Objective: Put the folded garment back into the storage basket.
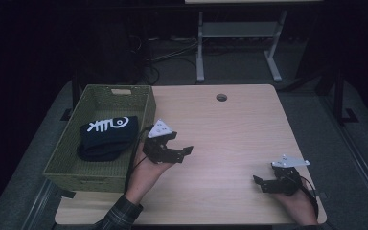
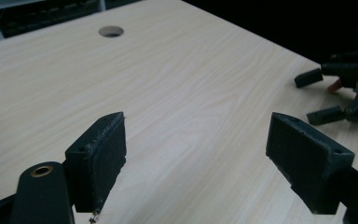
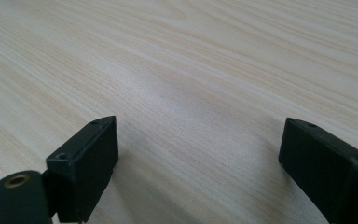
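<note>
on the light wooden table (image 1: pixel 230 143) in the high view, the left gripper (image 1: pixel 181 143) is held by the person's left hand (image 1: pixel 146 170) just beside the right wall of the green basket (image 1: pixel 67 158). its jaws are spread wide and point to the right, with nothing between them. the basket stands at the left edge of the table, and inside it lies a dark folded cloth (image 1: pixel 106 136) with a white fish-bone drawing on top. the cloth rests flat on the basket floor, apart from both grippers. the right gripper (image 1: pixel 263 183) is low over the table near the right front corner, well apart from the left one; its jaws point to the left and are also open and empty. a round hole (image 1: pixel 221 97) is in the table near its far edge. a checked sleeve (image 1: pixel 120 215) shows at the bottom.

in the left gripper view, the two black pads (image 2: pixel 100 158) stand far from each other above bare wood (image 2: pixel 191 107), and they hold nothing. the round hole (image 2: pixel 111 31) is seen far ahead, and the right gripper (image 2: pixel 324 95) appears at the right edge with its fingers apart.

in the right gripper view, the pads (image 3: pixel 86 161) are wide open close above the table surface (image 3: pixel 191 84), with only wood grain between them.
</note>
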The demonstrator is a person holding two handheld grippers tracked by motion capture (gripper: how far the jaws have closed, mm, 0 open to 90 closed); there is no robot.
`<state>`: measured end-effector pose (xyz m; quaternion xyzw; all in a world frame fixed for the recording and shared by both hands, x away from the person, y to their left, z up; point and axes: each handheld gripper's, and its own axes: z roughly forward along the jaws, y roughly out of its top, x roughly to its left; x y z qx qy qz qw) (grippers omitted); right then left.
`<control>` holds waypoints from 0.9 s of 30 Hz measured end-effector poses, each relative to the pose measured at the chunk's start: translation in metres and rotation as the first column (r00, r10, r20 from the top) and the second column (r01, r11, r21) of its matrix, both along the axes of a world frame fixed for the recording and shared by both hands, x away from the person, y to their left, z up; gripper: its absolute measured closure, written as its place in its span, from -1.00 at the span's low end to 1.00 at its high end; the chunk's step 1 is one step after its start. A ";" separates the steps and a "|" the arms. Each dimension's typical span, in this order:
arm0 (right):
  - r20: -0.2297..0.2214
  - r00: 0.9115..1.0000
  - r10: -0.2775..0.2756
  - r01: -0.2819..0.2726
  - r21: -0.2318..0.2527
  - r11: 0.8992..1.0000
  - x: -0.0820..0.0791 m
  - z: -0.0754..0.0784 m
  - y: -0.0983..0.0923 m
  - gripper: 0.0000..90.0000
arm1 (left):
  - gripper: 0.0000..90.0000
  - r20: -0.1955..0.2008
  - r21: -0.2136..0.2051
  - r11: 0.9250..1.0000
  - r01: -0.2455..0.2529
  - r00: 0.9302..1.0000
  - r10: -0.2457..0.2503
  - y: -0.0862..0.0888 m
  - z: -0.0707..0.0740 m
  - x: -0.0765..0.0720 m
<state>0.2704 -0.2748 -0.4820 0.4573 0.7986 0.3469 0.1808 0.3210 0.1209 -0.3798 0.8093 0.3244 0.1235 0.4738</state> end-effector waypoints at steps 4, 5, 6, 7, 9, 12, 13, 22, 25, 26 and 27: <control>-0.001 1.000 0.000 0.000 0.000 1.000 0.000 0.000 0.000 -0.75 | -0.58 -0.002 0.017 1.000 0.013 1.000 -0.013 -0.006 -0.012 -0.003; -0.001 1.000 -0.001 0.001 0.000 1.000 0.000 0.000 0.000 -0.75 | -0.58 -0.003 0.024 1.000 0.013 1.000 -0.013 -0.007 -0.016 -0.003; -0.001 1.000 -0.001 0.001 0.000 1.000 0.000 0.000 0.000 -0.75 | -0.58 -0.002 0.033 0.999 0.018 1.000 -0.018 -0.008 -0.020 -0.004; 0.000 1.000 -0.001 0.001 -0.002 1.000 0.000 0.000 0.000 -0.75 | -0.58 -0.002 0.036 0.999 0.022 1.000 -0.022 -0.009 -0.024 -0.004; 0.000 1.000 -0.002 0.002 -0.001 1.000 0.000 0.000 0.000 -0.75 | -0.58 -0.009 0.056 0.998 0.028 1.000 -0.027 -0.011 -0.032 -0.005; 0.000 1.000 -0.001 0.001 -0.001 1.000 0.000 0.000 0.000 -0.75 | -0.59 -0.021 0.093 0.995 0.036 0.999 -0.034 -0.014 -0.044 -0.006; 0.000 1.000 -0.001 0.001 -0.001 1.000 0.000 0.000 0.000 -0.75 | -0.59 -0.024 0.100 0.994 0.034 0.999 -0.032 -0.014 -0.047 -0.007; 0.000 1.000 -0.002 0.002 -0.001 1.000 0.000 0.000 0.000 -0.75 | -0.63 -0.057 0.187 0.982 0.017 0.998 -0.006 -0.016 -0.077 -0.006; 0.000 1.000 -0.001 0.001 -0.002 1.000 0.000 0.000 0.000 -0.75 | -0.67 -0.072 0.212 0.977 0.009 0.997 0.006 -0.016 -0.085 -0.005; 0.000 1.000 0.000 0.000 -0.002 1.000 0.000 0.000 0.000 -0.75 | -0.68 -0.077 0.216 0.976 0.007 0.997 0.010 -0.016 -0.087 -0.004; -0.001 1.000 0.000 0.000 -0.001 1.000 0.000 0.000 0.000 -0.76 | -0.70 -0.084 0.222 0.975 0.007 0.996 0.012 -0.016 -0.090 -0.004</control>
